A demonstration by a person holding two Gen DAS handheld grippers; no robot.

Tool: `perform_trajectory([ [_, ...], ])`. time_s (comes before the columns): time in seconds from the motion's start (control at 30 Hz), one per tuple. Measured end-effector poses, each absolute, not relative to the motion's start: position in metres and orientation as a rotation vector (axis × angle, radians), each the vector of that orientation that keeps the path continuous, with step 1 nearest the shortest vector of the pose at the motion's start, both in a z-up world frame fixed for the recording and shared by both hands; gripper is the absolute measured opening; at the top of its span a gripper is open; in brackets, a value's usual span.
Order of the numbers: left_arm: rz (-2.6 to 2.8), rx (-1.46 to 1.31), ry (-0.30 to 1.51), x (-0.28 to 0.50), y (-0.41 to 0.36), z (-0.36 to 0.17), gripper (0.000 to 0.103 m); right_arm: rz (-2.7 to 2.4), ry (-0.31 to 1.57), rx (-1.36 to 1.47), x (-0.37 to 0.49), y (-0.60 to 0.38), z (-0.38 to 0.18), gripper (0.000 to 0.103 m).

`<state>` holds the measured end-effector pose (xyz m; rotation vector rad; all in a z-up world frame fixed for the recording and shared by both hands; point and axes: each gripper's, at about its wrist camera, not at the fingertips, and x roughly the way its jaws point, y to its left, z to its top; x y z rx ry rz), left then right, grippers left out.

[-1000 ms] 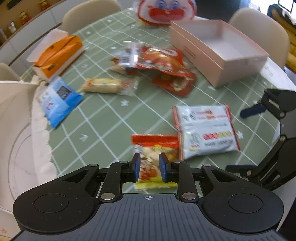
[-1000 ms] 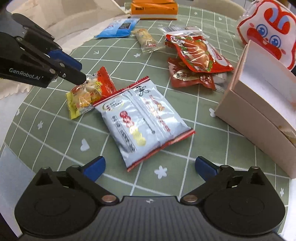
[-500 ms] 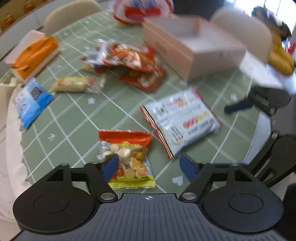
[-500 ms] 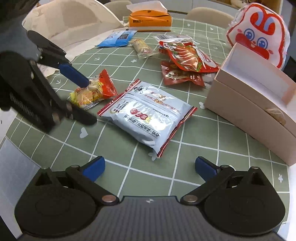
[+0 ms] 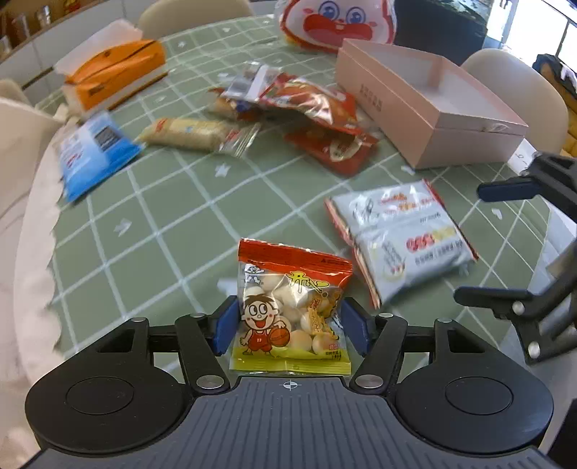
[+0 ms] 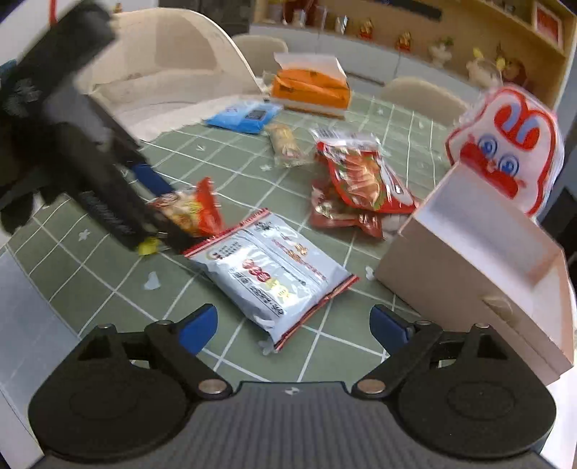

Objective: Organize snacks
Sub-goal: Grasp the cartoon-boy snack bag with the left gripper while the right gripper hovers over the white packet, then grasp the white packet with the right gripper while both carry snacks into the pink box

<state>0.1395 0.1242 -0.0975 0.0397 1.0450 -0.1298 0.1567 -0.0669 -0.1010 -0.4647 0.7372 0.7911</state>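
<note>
My left gripper [image 5: 290,330] is open, and its blue pads flank a small red and yellow cartoon snack bag [image 5: 292,306] that lies on the green checked tablecloth. In the right wrist view the same bag [image 6: 187,213] is partly hidden by the left gripper. A silver and red snack pack [image 5: 400,238] lies to its right. My right gripper [image 6: 292,324] is open and empty, just short of that silver pack [image 6: 268,270]. The open pink box [image 5: 429,104] stands at the right.
Red snack packets [image 5: 317,119] are piled beside the box. A clear cracker pack [image 5: 198,135], a blue packet [image 5: 93,151] and an orange tissue box [image 5: 111,72] sit to the left. A red and white cartoon bag [image 5: 339,21] stands behind. Chairs ring the table.
My left gripper was nearly shut over the cartoon bag, opened wide, and now brackets the bag with its pads. My right gripper drew back and lower, staying open.
</note>
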Motion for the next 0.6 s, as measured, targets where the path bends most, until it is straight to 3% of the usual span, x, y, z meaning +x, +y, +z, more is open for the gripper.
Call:
perform_trajectory([
  [0.23,0.012,-0.059,1.048,0.112,0.155,-0.097,0.067,0.973,0.917,-0.257,0.163,-0.052,-0.106,0.086],
  [0.5,0.008,-0.081,1.047,0.099,0.150,-0.095,0.067,0.989,0.666,-0.411,0.161,-0.031,-0.074,0.086],
  [0.6,-0.002,-0.072,1.044,0.096,0.143,-0.096,0.067,0.952,0.718,-0.429,0.190,-0.009,-0.090,0.086],
])
